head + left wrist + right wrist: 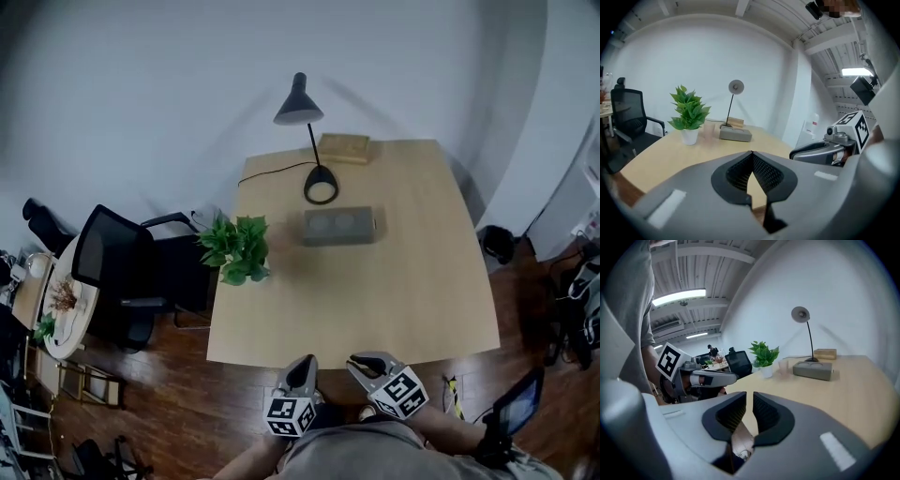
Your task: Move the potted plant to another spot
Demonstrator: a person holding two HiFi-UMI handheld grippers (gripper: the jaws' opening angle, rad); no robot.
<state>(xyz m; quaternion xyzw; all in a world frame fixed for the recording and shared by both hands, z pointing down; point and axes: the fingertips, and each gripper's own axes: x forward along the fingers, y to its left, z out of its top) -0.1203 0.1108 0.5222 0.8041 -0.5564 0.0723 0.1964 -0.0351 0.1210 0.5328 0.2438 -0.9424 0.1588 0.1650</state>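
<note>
Wooden table (403,309): the potted plant (236,248) stands at its left edge, near a grey box (338,226), well apart from both grippers at the near edge.

Left gripper (302,367): jaws together, empty.

Right gripper (361,366): jaws closing, nothing between them.

Judgement: reopen before reaching. Clasp the white pot (689,136), not the leaves, and keep it upright.

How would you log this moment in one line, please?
left gripper: shut, empty | right gripper: closing, empty | plant: on table, untouched | task: not started
</note>
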